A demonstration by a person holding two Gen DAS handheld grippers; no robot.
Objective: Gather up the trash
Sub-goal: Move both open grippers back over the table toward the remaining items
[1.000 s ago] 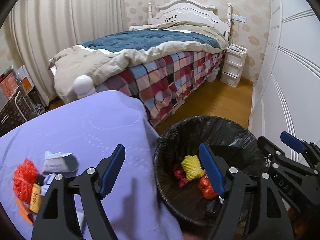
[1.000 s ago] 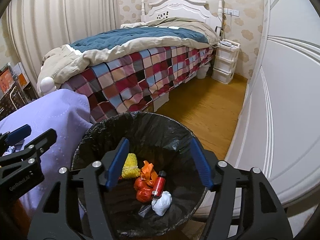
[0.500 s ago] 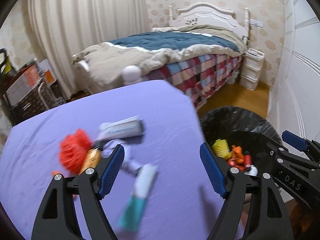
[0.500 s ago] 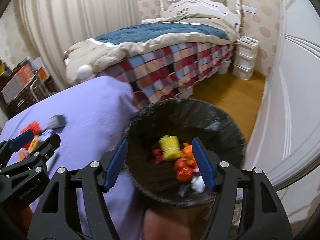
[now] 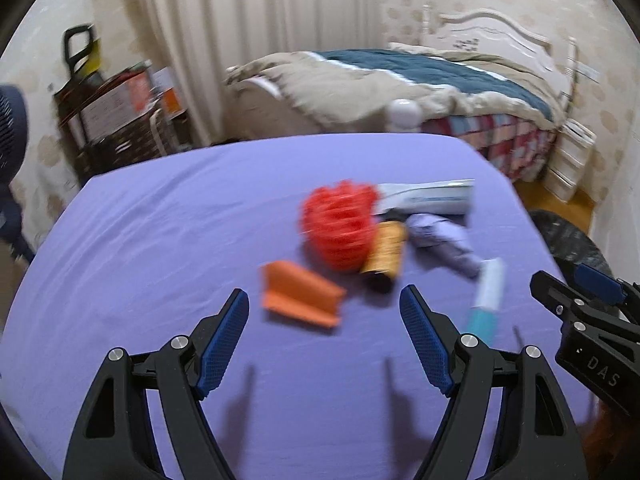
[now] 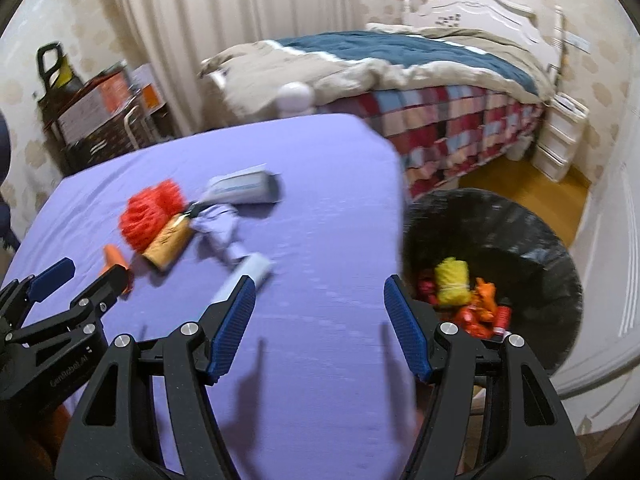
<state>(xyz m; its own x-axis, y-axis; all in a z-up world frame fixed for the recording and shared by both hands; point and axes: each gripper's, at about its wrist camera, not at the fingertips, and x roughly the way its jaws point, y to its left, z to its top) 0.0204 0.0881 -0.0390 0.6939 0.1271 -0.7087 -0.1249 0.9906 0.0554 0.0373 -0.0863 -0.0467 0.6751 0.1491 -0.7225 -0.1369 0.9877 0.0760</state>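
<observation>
Trash lies on a purple-covered table (image 5: 168, 232): a red mesh ball (image 5: 340, 226), an orange folded wrapper (image 5: 300, 300), a brown packet (image 5: 386, 254), a crumpled lilac tissue (image 5: 444, 242), a white box (image 5: 432, 196) and a white-teal tube (image 5: 486, 296). My left gripper (image 5: 324, 340) is open and empty above the table, short of the orange wrapper. My right gripper (image 6: 318, 328) is open and empty over the table's right edge, beside the tube (image 6: 244, 276). The black-lined bin (image 6: 492, 264) on the floor holds yellow, orange and red trash.
A bed (image 6: 420, 68) with a plaid skirt stands behind the table. White drawers (image 6: 560, 136) sit by the far wall, a cluttered rack (image 5: 116, 120) at the left, and a white wardrobe (image 6: 616, 240) right of the bin.
Both grippers have swung left from over the bin to over the table. The trash pile now lies ahead of the left gripper. Both stay open and empty.
</observation>
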